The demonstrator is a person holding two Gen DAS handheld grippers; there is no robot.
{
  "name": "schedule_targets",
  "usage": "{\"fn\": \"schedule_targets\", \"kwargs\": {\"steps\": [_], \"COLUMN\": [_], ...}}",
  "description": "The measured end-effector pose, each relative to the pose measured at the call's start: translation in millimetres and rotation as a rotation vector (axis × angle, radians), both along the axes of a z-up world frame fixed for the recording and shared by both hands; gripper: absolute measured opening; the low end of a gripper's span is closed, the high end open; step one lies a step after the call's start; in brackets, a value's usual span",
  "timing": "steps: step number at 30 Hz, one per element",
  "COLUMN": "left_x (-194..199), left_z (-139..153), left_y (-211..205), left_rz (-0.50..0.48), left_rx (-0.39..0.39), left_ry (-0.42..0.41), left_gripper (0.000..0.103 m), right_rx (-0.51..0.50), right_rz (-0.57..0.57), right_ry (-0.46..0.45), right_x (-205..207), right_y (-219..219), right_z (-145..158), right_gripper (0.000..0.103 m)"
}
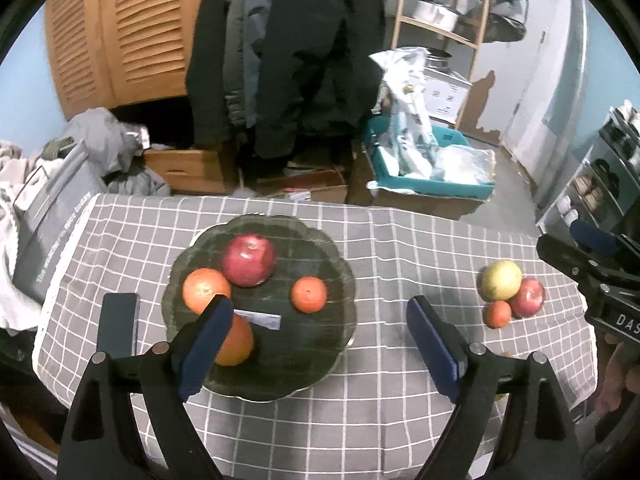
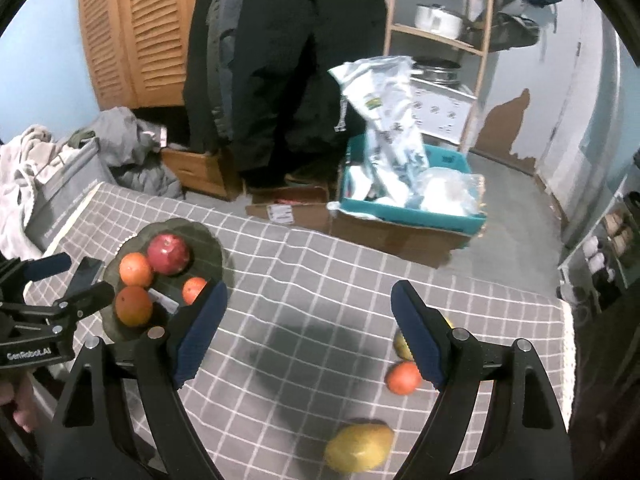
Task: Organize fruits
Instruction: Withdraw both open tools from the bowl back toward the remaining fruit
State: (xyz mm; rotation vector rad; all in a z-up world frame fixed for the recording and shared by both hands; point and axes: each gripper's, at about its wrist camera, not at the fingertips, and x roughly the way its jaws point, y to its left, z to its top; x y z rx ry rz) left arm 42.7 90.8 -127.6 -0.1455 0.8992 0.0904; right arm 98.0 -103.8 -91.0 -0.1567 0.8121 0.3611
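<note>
A dark glass plate (image 1: 344,268) sits on the grey checked cloth (image 1: 400,248). It holds a red apple (image 1: 249,260), an orange (image 1: 206,290), a small tangerine (image 1: 309,294) and a second orange (image 1: 238,346), half hidden behind my left finger. My left gripper (image 1: 320,344) hangs open over the plate's near side, holding nothing. To the right lie a green-yellow apple (image 1: 501,279), a red apple (image 1: 530,298) and a tangerine (image 1: 497,314). My right gripper (image 2: 308,336) is open and empty above bare cloth, with a tangerine (image 2: 403,377) and a yellow fruit (image 2: 358,448) nearby.
A dark flat rectangular object (image 1: 118,320) lies left of the plate. Beyond the table's far edge stand a cardboard box with a teal tray and plastic bags (image 1: 432,168), hanging coats (image 1: 300,60) and a grey bin (image 1: 52,216). A shelf rack (image 1: 600,184) is on the right.
</note>
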Motion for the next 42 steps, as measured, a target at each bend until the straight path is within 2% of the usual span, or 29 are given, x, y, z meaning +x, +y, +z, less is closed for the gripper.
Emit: {"fn": "schedule_targets", "kwargs": {"steps": [9,22,27,34,42], "left_x": [-0.9,4.5,6.4,11.8,16.9], "left_z": [7.1,13.7,11.0,-2.9,-33.4], "left_y": [-35.1,-78.4,-97.8,-134.7,-170.9], "left_rz": [-0.067,-0.147,-0.185,-0.259,-0.331], "left_rx": [-0.004,0.0,-0.001,0.004,-0.02], "left_ry": [-0.009,-0.016,-0.01,0.024,0.107], "left_gripper": [0.095,0.095,0.098,0.098,0.098], "right_rx": [0.002,-0.011,-0.011,-0.008,-0.024], "right_rz": [-0.059,-0.143,-0.18,-0.24,-0.288], "right_ry": [-0.024,-0.06,-0.061,-0.028,0.044], "right_x": [-17.7,-37.1,-42.1,-43.1,-40.4], "right_y": [-43.6,-92.6,-115.4,-143.5,-167.6], "right_z": [11.7,16.6,14.0,1.8,-26.2], "right_gripper": [0.083,0.083,0.083,0.083,0.083]}}
